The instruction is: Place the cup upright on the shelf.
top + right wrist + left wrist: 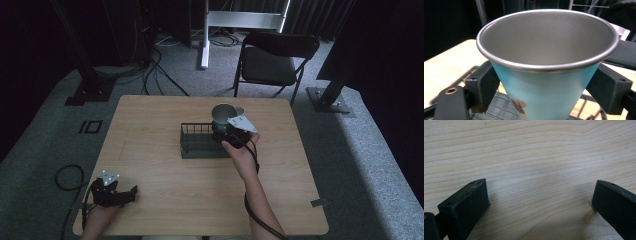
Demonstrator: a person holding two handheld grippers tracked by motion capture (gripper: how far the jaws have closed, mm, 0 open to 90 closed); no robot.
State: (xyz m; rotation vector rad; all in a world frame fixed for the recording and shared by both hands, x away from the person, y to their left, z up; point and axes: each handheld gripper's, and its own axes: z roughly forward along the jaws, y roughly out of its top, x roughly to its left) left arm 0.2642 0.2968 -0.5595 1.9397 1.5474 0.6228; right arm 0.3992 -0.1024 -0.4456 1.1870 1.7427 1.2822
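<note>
Right claw (544, 87) clamped on blue steel cup (546, 75) over wire basket (197, 142); left claw (539, 202) wide open, empty, on worktop (529, 150)

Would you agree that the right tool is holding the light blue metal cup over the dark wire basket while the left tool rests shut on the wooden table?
Not quite: the left tool is open, not shut. The left gripper view shows its jaws wide apart over the bare wooden table. The rest holds: the right tool grips the light blue metal cup over the dark wire basket.
</note>
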